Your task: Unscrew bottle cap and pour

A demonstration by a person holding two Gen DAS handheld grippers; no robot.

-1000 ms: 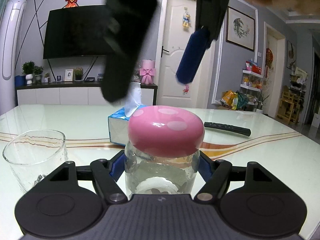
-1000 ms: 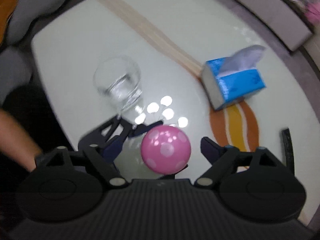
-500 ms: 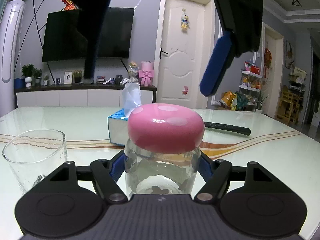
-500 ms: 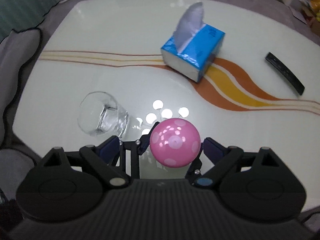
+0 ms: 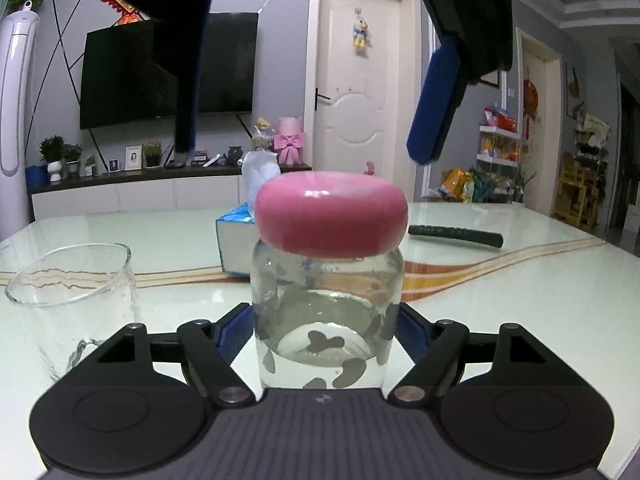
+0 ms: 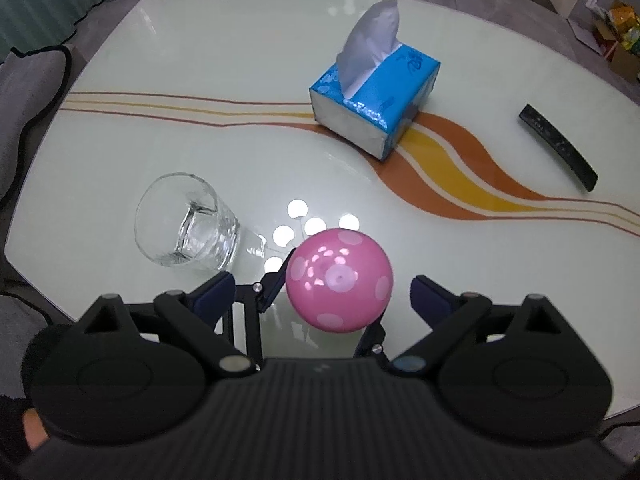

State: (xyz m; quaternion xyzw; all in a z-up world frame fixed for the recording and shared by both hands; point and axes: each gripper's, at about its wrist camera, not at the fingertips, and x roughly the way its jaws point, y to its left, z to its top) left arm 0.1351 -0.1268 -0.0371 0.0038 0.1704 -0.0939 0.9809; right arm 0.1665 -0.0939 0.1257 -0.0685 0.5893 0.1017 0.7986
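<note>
Stood upright on the counter (image 6: 248,60): bottle (image 5: 326,312), long axis vertical, pink cap (image 6: 339,286) on top. Reached in level from the near side: left gripper (image 5: 326,330), jaws hugging the bottle's sides while opening. Hung pointing steeply down over the cap: right gripper (image 6: 322,294), jaws wide, opening, clear of it.

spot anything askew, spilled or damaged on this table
Nothing stands out. The clear glass bottle stands upright with its pink spotted cap on, the empty glass tumbler is upright, and the table looks dry.
</note>
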